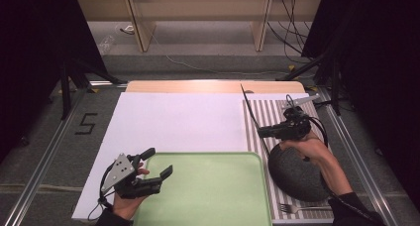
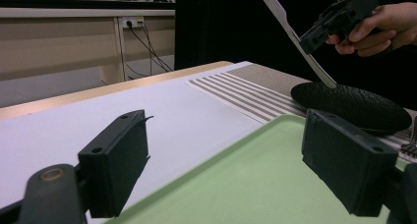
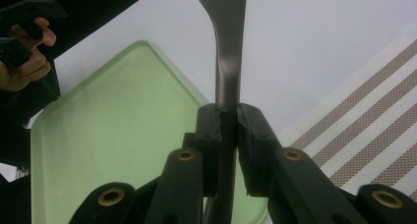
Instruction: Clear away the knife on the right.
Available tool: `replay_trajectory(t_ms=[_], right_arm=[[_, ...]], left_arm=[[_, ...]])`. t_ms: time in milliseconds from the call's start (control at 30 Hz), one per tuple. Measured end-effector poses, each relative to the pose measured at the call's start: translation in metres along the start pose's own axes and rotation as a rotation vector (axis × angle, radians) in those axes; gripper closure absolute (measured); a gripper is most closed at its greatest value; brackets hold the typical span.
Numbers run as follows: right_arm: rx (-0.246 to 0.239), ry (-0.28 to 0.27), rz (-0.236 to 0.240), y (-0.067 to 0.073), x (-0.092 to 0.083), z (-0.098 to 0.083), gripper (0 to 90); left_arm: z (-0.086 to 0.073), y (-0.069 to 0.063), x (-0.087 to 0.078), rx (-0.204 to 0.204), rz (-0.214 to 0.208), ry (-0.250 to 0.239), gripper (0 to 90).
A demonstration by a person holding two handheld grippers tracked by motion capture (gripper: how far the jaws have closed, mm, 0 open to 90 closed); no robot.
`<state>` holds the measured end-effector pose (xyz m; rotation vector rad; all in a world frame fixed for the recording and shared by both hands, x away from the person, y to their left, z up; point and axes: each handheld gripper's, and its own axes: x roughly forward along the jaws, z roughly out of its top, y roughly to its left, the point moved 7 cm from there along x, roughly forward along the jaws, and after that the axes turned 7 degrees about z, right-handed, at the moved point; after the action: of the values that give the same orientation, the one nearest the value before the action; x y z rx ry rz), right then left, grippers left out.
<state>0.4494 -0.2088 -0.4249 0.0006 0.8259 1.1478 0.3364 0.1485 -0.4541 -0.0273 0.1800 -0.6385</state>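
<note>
My right gripper (image 1: 261, 132) is shut on a metal table knife (image 1: 250, 107) and holds it tilted above the striped placemat (image 1: 270, 114). In the right gripper view the knife (image 3: 228, 37) runs straight up between the closed jaws of the right gripper (image 3: 228, 113). In the left gripper view the knife's (image 2: 295, 37) lower end comes down close to a dark round plate (image 2: 354, 103); whether they touch I cannot tell. The plate (image 1: 297, 174) lies on the placemat beside a green tray (image 1: 208, 186). My left gripper (image 1: 158, 161) hangs open over the tray's near left corner, holding nothing.
A fork (image 1: 289, 207) lies on the placemat near the table's front edge, below the plate. A white sheet (image 1: 173, 122) covers the table left of the placemat. Dark stands and cables flank the table, with wooden furniture legs beyond the far edge.
</note>
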Motion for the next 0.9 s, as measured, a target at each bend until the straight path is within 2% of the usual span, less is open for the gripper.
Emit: replay_trajectory(t_ms=[133, 400, 633, 900], right_arm=[[0.020, 0.000, 0.014, 0.004, 0.003, -0.005, 80.3], [0.027, 0.010, 0.020, 0.017, 0.009, -0.012, 80.3], [0.017, 0.028, 0.013, 0.029, 0.017, -0.018, 80.3], [-0.002, 0.058, 0.027, 0.048, 0.029, -0.027, 80.3]], left_arm=[[0.001, 0.000, -0.001, 0.003, 0.002, -0.004, 17.5], [0.001, 0.000, -0.001, -0.001, 0.007, -0.012, 17.5], [0.000, -0.002, 0.001, 0.013, 0.004, -0.003, 17.4], [0.001, -0.001, 0.001, 0.010, 0.007, -0.008, 17.4]])
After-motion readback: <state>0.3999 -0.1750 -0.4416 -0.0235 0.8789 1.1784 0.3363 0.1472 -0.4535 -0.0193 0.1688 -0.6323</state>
